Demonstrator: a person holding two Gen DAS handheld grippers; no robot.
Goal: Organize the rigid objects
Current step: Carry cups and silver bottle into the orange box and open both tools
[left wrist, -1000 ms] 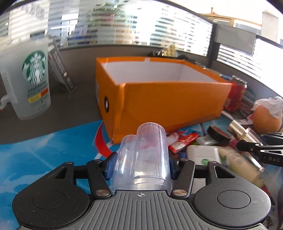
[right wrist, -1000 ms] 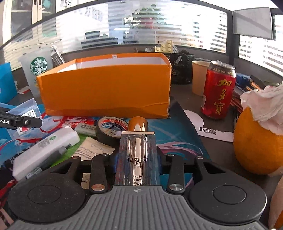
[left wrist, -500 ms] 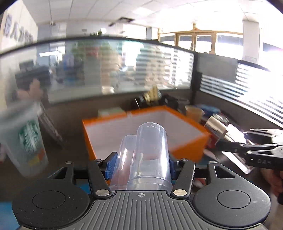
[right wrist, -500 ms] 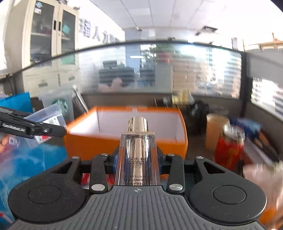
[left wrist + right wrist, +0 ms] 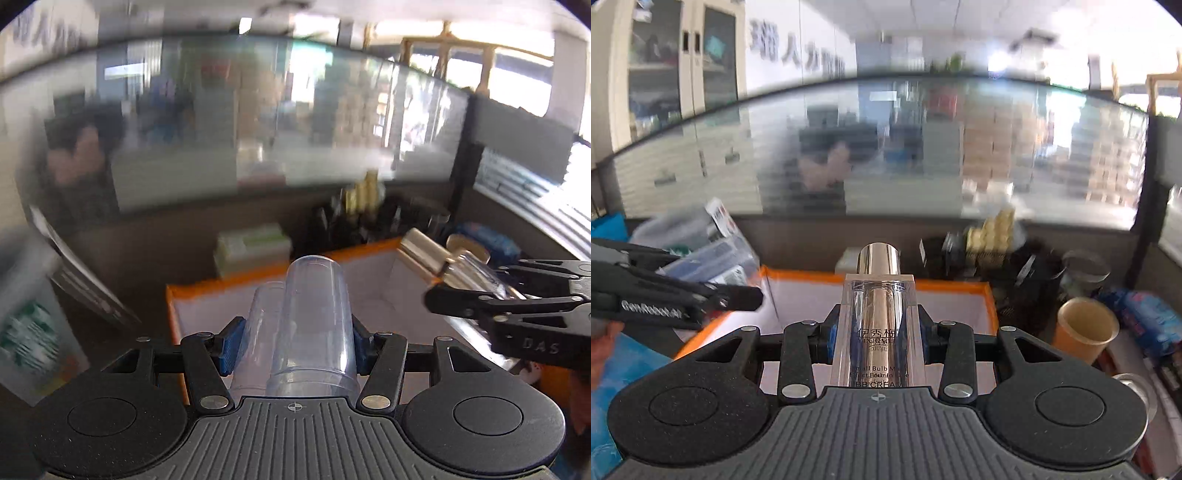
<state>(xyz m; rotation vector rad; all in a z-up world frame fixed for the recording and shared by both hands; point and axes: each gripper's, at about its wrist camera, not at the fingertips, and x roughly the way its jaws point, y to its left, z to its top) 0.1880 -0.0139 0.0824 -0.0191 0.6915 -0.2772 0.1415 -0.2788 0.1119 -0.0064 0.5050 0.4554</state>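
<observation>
Left gripper (image 5: 293, 345): closed on two clear cups (image 5: 314, 325), one beside the other, bases pointing forward, blue pads pressing their sides. Held above the near end of the orange box (image 5: 280, 269); white interior visible beyond the cups.

Right gripper (image 5: 875, 332): closed on a clear BB cream bottle (image 5: 878, 317) with a metallic cap pointing forward; printed label faces the camera. Held over the same box (image 5: 956, 286), near its middle. In the left view this gripper (image 5: 517, 310) enters from the right with the bottle (image 5: 443, 258) above the box's right wall. In the right view the left gripper (image 5: 683, 295) enters from the left at the box's left end.

Surroundings: tan cup (image 5: 1086, 328) right of the box; black organiser (image 5: 990, 258) behind it; Starbucks cup (image 5: 33, 332), blurred, far left; blue mat (image 5: 624, 365) on the tabletop.
</observation>
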